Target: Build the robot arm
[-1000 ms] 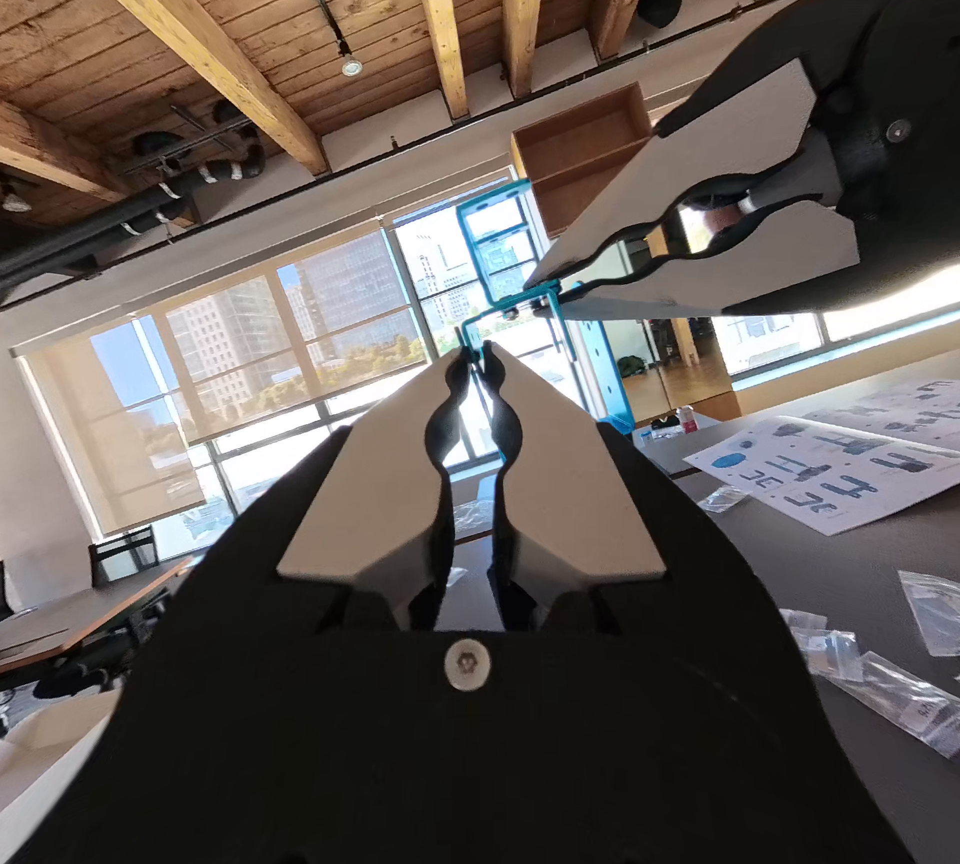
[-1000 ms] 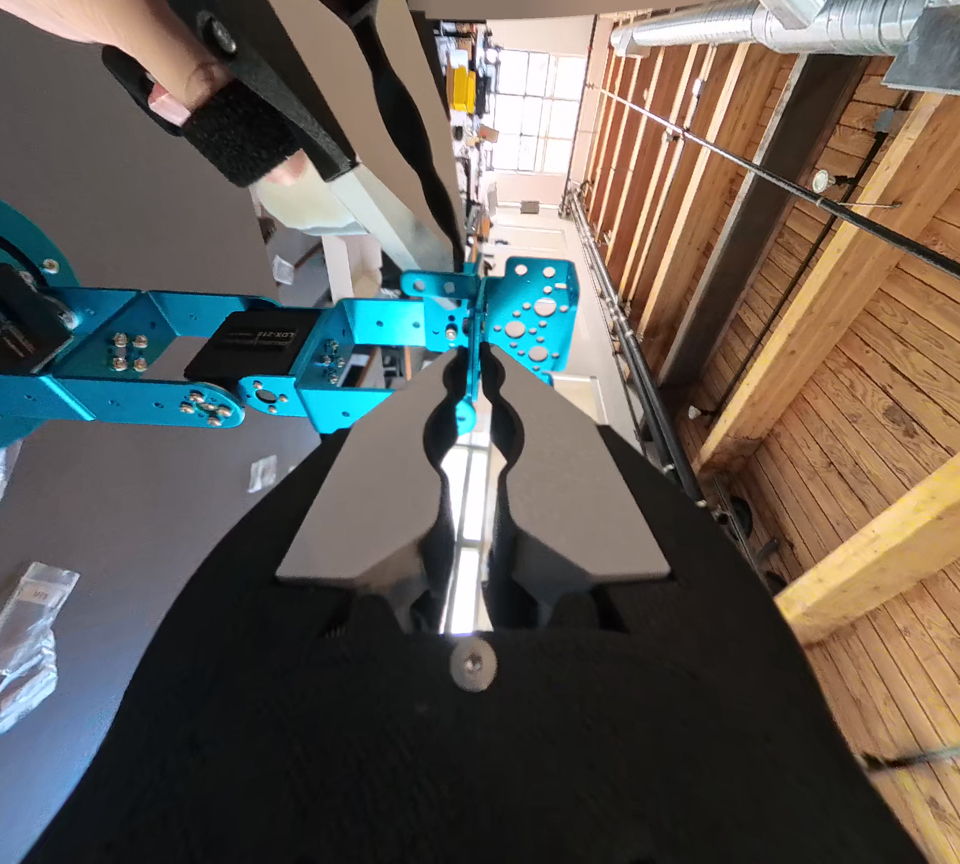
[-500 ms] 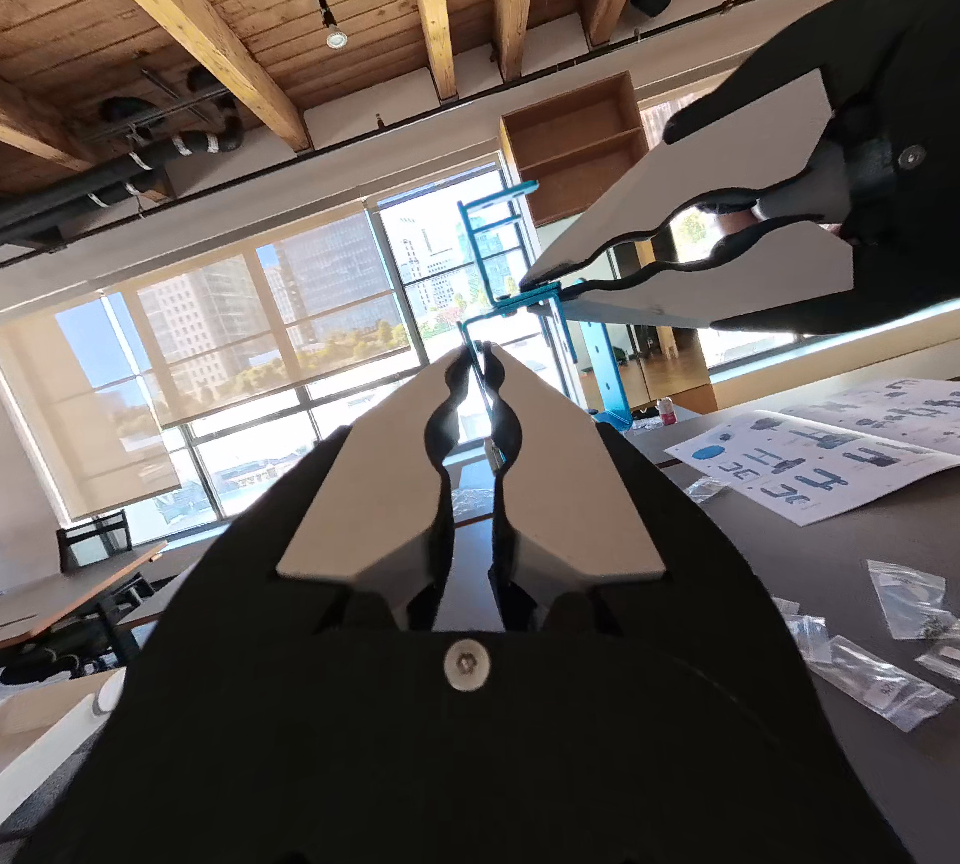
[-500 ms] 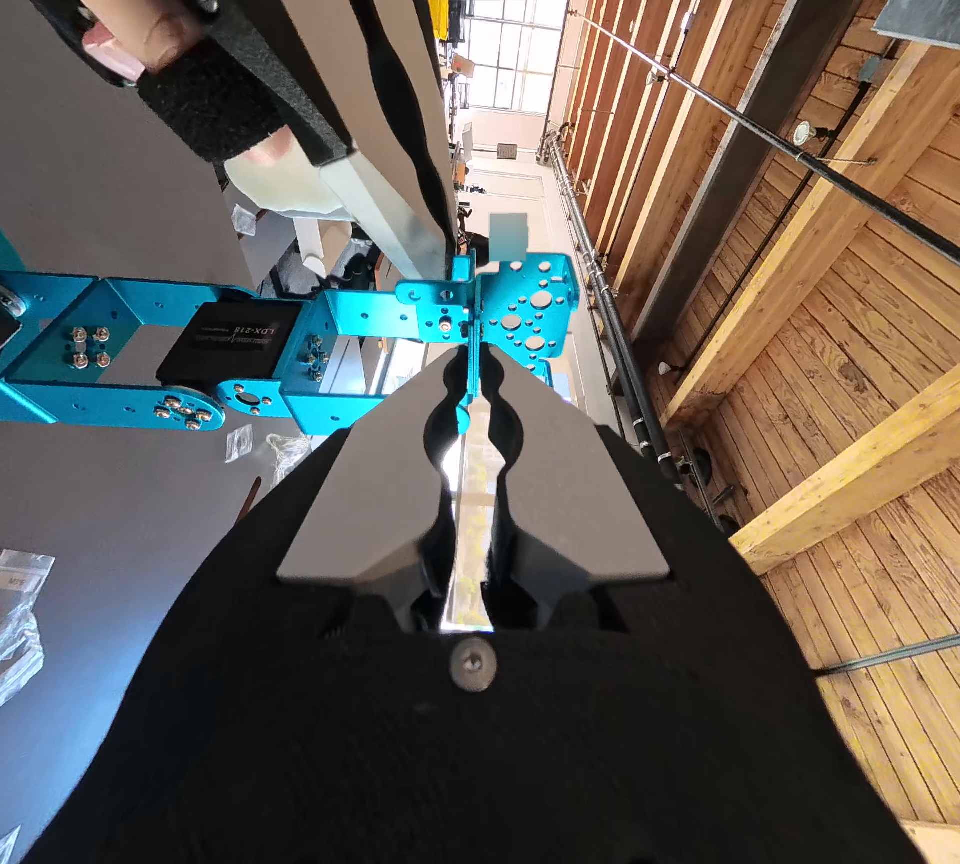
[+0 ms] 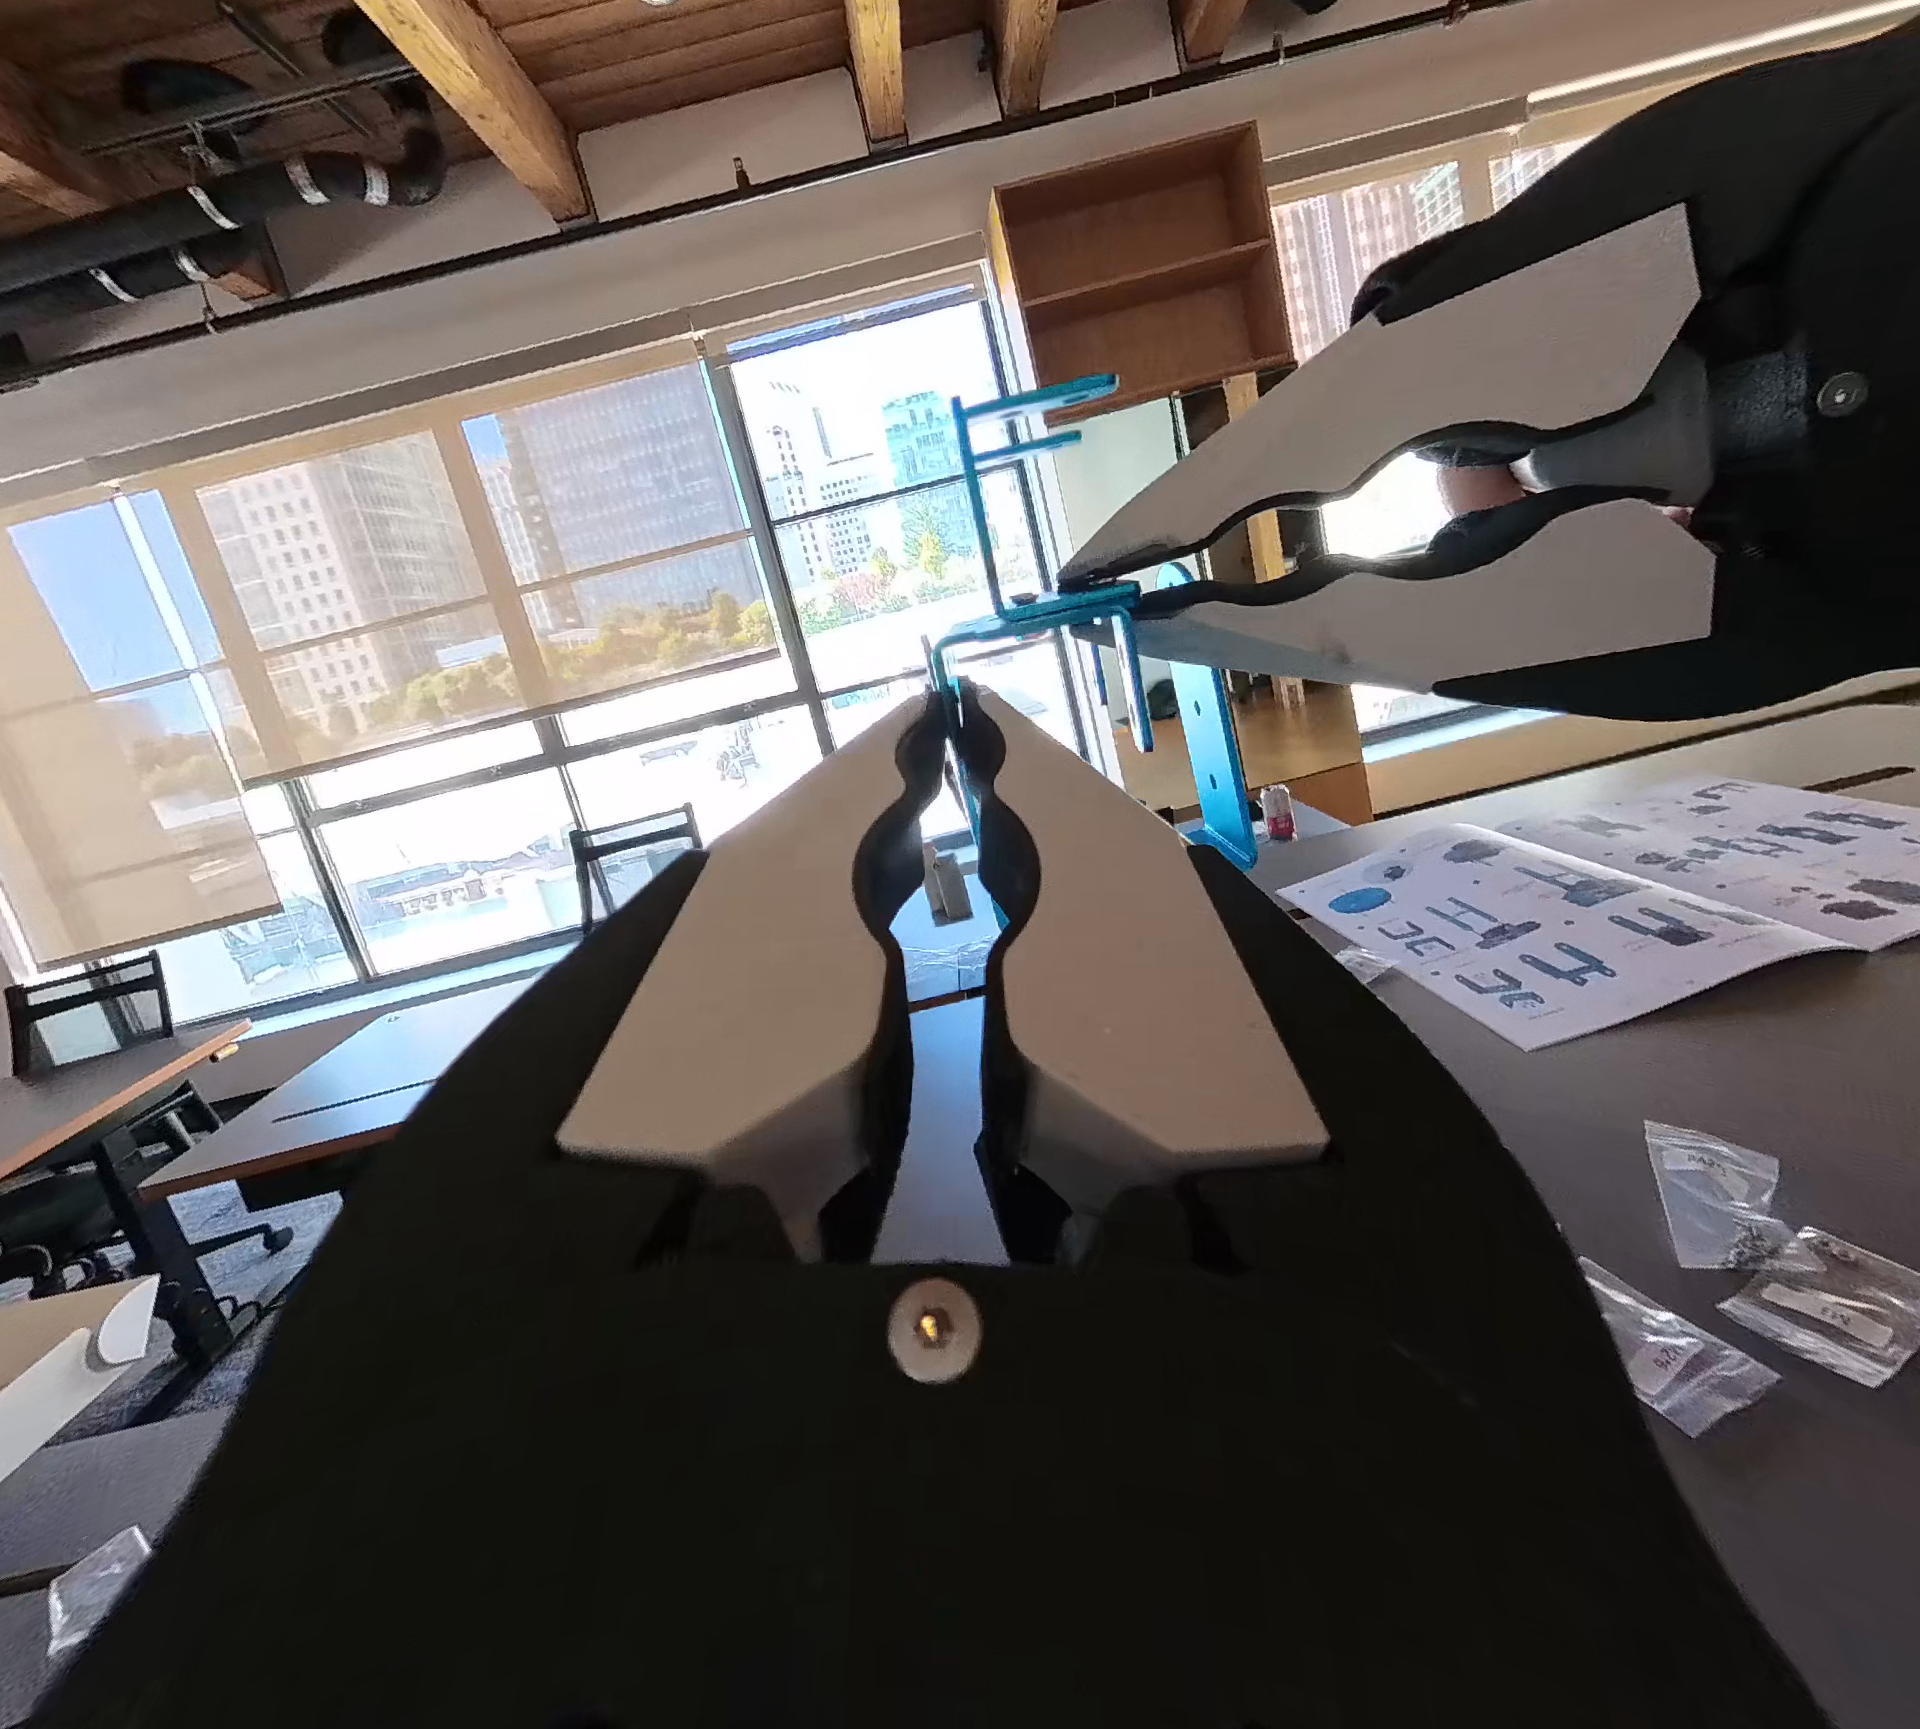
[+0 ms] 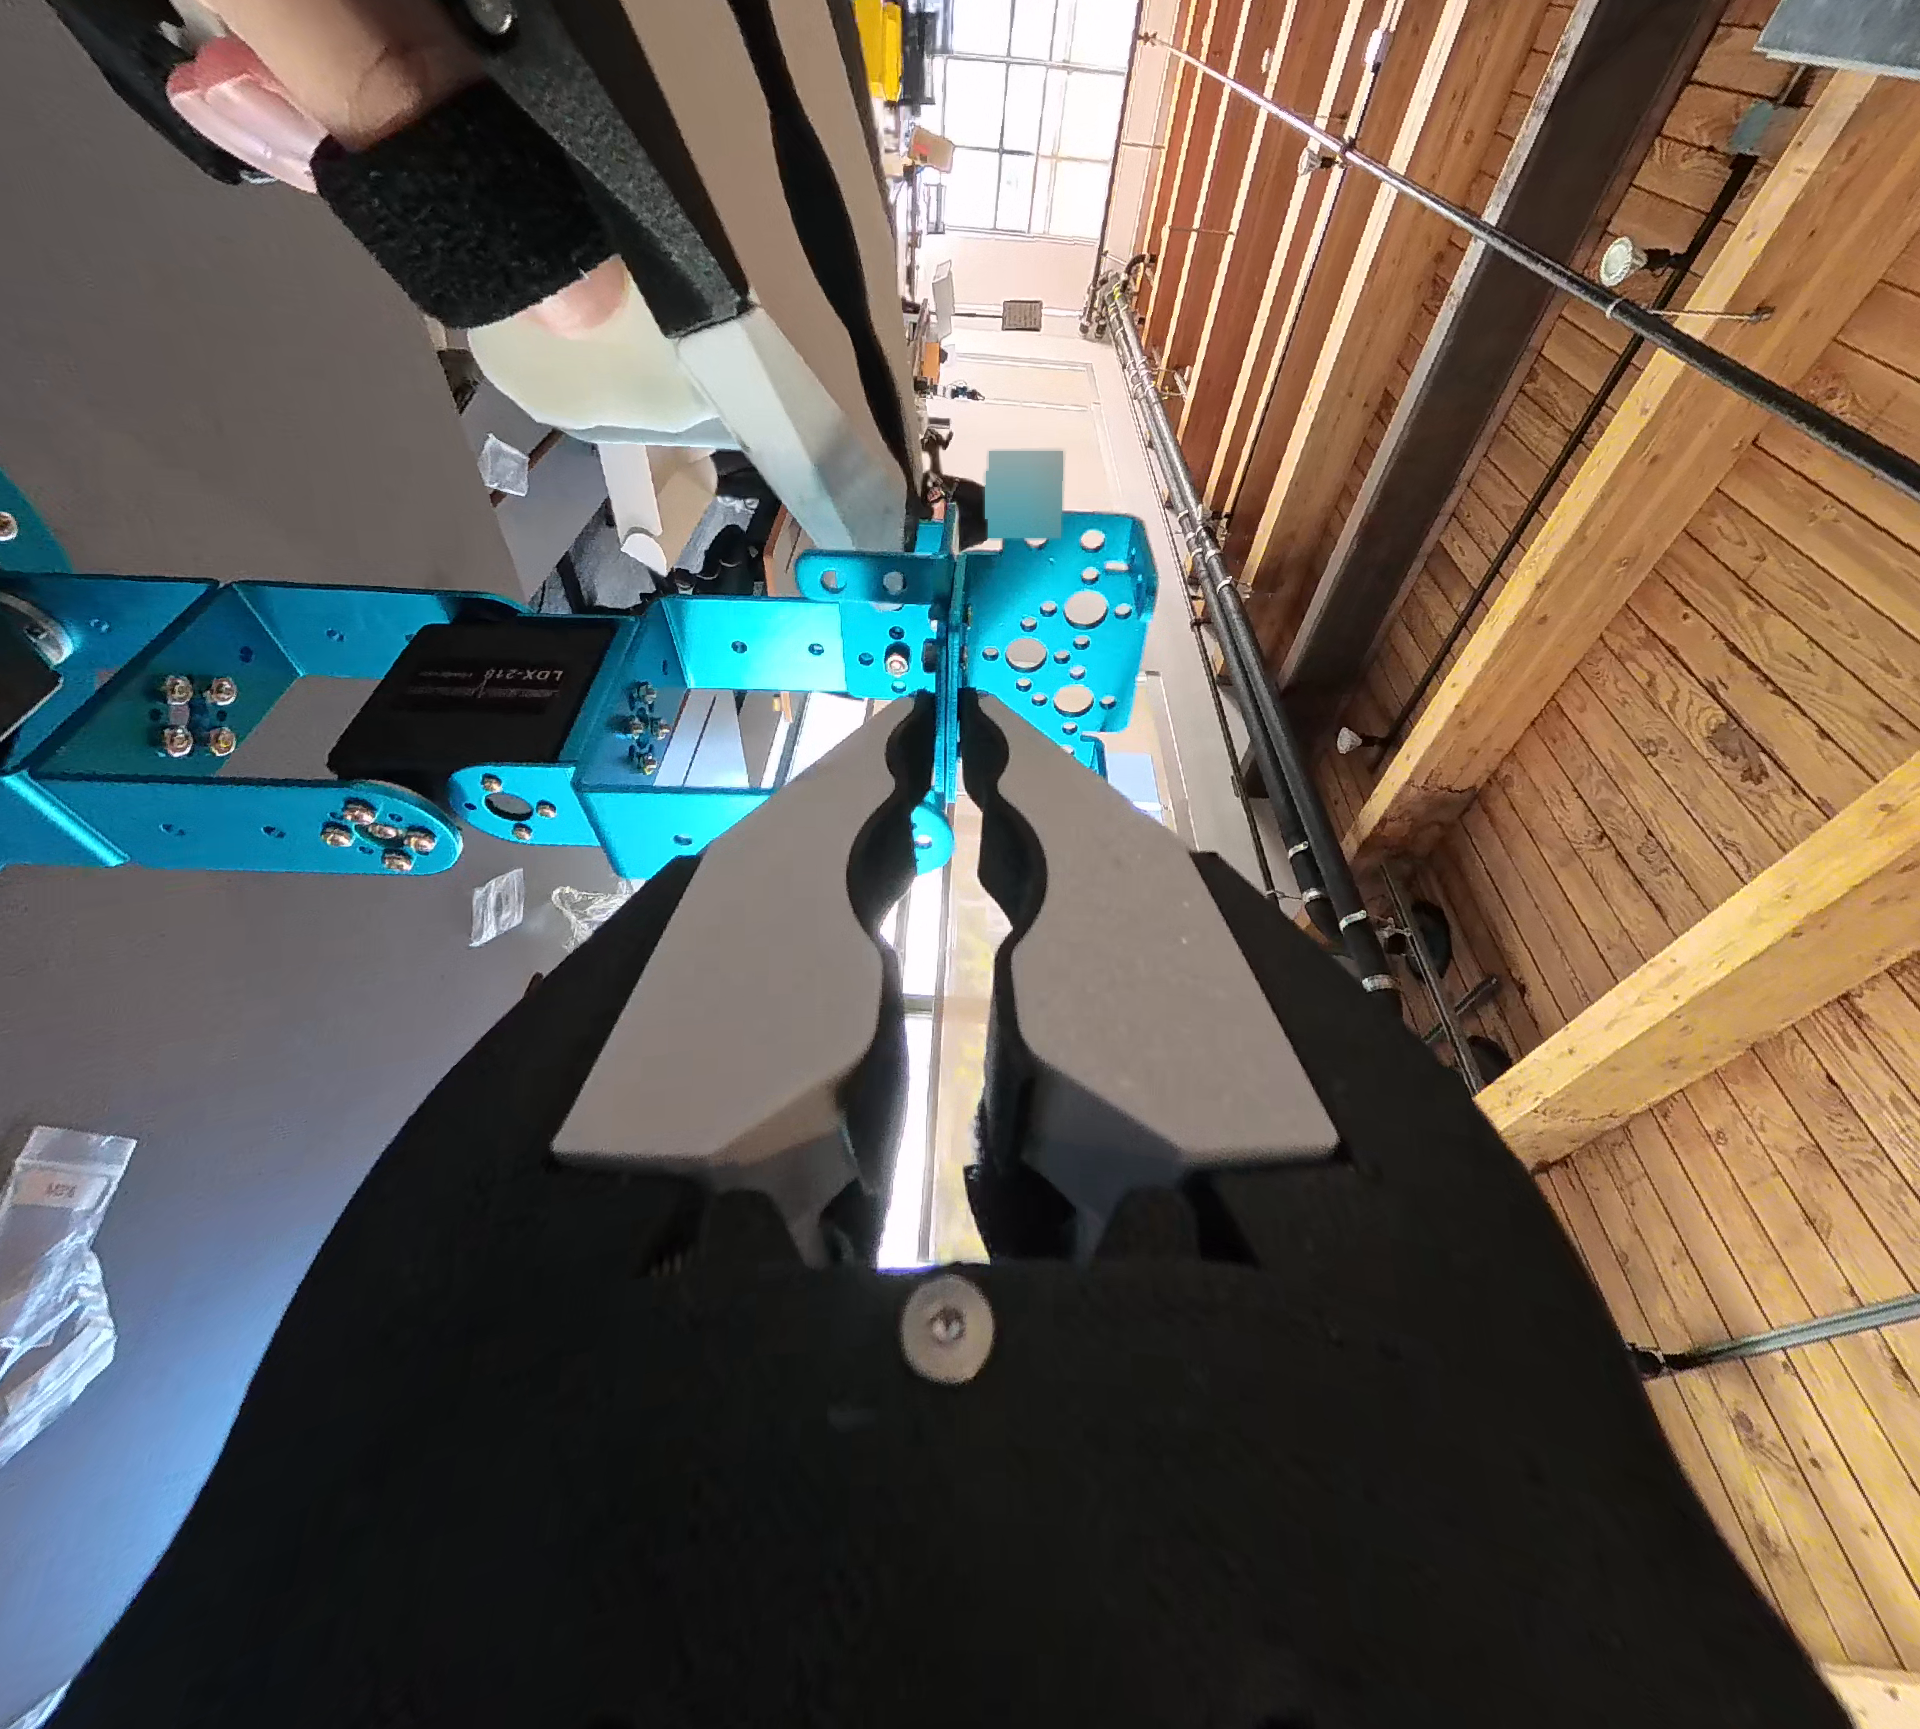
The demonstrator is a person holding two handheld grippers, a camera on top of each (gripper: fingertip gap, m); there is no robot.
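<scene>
We see both grippers pinching one blue metal frame (image 6: 727,661): right gripper (image 6: 940,705) at its perforated end plate, left gripper (image 5: 943,690) on the adjoining bracket, frame running lengthwise leftward in the right wrist view.

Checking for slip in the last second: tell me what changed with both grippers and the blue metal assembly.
No slip shows. The left gripper and right gripper keep their jaws shut on the blue bracket assembly. The left view has tilted down, showing more of the grey table and the printed sheet. Nothing was let go.
</scene>
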